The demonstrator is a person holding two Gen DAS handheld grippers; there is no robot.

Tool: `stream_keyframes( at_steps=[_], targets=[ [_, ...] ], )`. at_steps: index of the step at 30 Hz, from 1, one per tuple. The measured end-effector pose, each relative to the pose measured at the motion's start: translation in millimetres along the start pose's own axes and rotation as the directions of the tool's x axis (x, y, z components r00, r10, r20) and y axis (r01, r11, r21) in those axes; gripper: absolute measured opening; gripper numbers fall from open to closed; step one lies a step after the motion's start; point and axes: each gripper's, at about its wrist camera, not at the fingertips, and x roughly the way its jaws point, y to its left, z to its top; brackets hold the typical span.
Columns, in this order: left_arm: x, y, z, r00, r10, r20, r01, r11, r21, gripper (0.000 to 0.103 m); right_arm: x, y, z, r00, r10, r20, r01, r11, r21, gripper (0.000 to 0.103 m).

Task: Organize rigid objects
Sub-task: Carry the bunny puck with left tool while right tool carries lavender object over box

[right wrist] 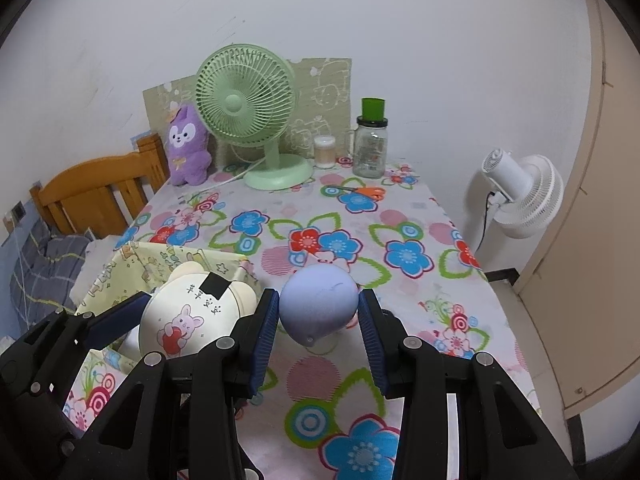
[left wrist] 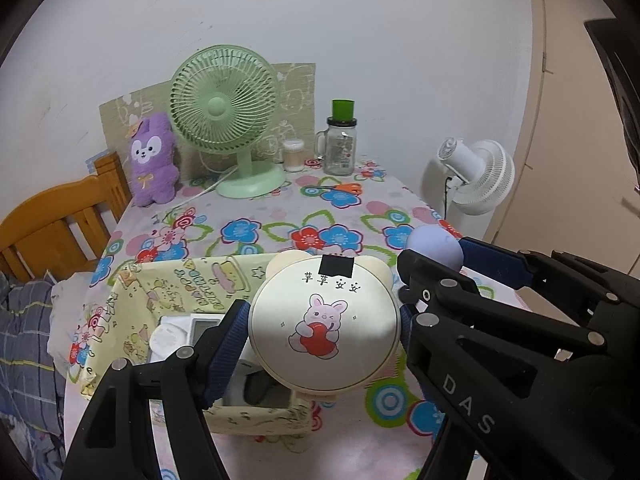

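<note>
My left gripper (left wrist: pixel 322 326) is shut on a round cream box with bear ears and a rabbit print (left wrist: pixel 325 322), held above a yellow fabric storage bin (left wrist: pixel 168 292) at the table's front left. The same cream box (right wrist: pixel 188 314) shows at the left of the right wrist view. My right gripper (right wrist: pixel 319 312) is shut on a lilac egg-shaped object (right wrist: pixel 318 304), held over the flowered tablecloth (right wrist: pixel 360 240). In the left wrist view that lilac object (left wrist: pixel 434 246) sits at the right, beyond the right gripper's black body.
At the back stand a green desk fan (left wrist: pixel 226 120), a purple plush toy (left wrist: pixel 152 160), a glass jar with green cap (left wrist: pixel 340 144), a small cotton-swab tub (left wrist: pixel 293 155) and orange scissors (left wrist: pixel 340 189). A white floor fan (left wrist: pixel 476 176) stands right of the table, a wooden bed frame (left wrist: pixel 60 220) left.
</note>
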Motion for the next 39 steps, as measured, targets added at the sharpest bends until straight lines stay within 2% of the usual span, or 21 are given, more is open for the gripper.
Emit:
stream_keyframes(
  at_steps=[5,22,39],
  targets=[
    [4.7,13.8,2.1,0.998,0.059,0.008,-0.059,0.998,0.005,0.076,9.1,13.7,5.3,1.000,0.014,-0.006,-0.014,1.000,-0.014,0.043],
    [20.8,66.2,-2.5,0.994,0.099,-0.041,-0.101,0.994,-0.048,0.077,41.1,63.6,14.3,0.996,0.072,-0.047,-0.075,0.995,-0.072,0.043],
    [54.8,110.3,-10.2,0.980,0.108,-0.166,-0.119,0.991,-0.059,0.077,88.8,102.9,14.6,0.985,0.106,-0.136,-0.121,0.986,-0.111,0.043]
  ],
)
